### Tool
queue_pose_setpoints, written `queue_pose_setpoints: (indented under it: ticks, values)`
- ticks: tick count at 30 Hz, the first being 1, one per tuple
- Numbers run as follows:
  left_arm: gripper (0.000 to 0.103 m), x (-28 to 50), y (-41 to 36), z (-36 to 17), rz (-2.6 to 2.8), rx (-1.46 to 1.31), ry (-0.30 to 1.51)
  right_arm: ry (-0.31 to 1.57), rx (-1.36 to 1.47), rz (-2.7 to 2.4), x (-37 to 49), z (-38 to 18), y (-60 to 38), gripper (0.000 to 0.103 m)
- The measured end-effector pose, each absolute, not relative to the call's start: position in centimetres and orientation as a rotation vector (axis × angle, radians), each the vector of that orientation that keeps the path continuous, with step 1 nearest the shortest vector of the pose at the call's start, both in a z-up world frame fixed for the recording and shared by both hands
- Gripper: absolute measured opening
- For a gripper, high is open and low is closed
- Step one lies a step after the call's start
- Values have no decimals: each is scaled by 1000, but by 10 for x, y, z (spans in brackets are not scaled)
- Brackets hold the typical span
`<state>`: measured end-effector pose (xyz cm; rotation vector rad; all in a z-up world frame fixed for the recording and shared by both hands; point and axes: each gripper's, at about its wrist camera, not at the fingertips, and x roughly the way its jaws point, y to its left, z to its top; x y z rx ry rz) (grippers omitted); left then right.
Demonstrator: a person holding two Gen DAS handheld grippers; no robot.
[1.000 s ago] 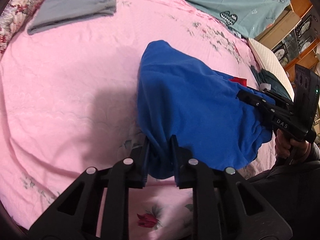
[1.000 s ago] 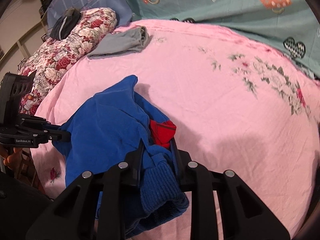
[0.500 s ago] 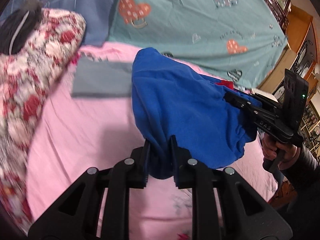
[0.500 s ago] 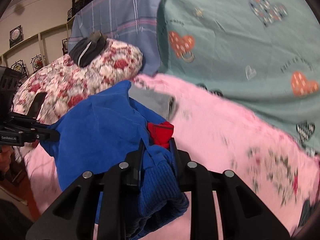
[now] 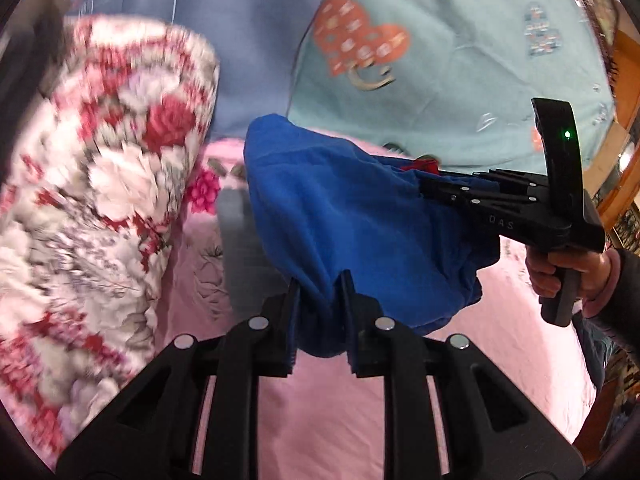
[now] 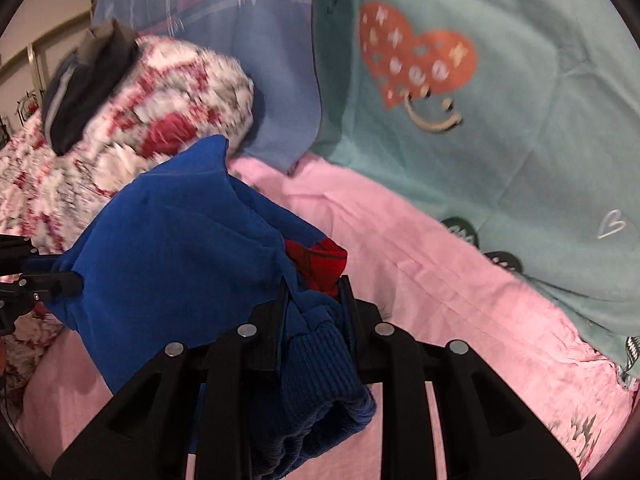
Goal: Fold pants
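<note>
The blue pants [image 5: 352, 224] hang bunched in the air between my two grippers, above the pink bed sheet [image 5: 340, 412]. My left gripper [image 5: 319, 296] is shut on one blue edge. My right gripper [image 6: 312, 300] is shut on the ribbed blue waistband [image 6: 320, 364], with a red patch [image 6: 320, 260] of the pants just beyond its fingers. The right gripper also shows in the left wrist view [image 5: 432, 188], clamped on the far side of the pants. The left gripper shows at the left edge of the right wrist view [image 6: 60, 284].
A red and white floral quilt [image 5: 92, 200] is piled on the left, with a dark garment [image 6: 84, 84] on top. A teal heart-print blanket [image 6: 480, 100] and a blue-purple striped cover [image 5: 224, 40] rise behind. A grey garment [image 5: 236, 220] lies behind the pants.
Both grippers have lifted the pants higher and swung toward the head of the bed; the quilt and teal blanket now fill the background. Both grips are unchanged.
</note>
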<state>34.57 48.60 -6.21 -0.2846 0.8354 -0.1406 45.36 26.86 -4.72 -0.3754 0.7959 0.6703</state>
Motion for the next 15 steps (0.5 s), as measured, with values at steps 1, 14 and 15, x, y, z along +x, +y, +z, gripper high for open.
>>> queue_pose_setpoints:
  ticks: [1,14,15]
  values:
    - [18,350,487,-69,-137,-285,845,818,-386,671,462,-56,273,23]
    - [57,357,507,-101,-5,-263,864,992,-156,739,520,-108,234,63]
    - [62,354,516,-81,1,-295,810,980,-82,740,517,-92,220,63]
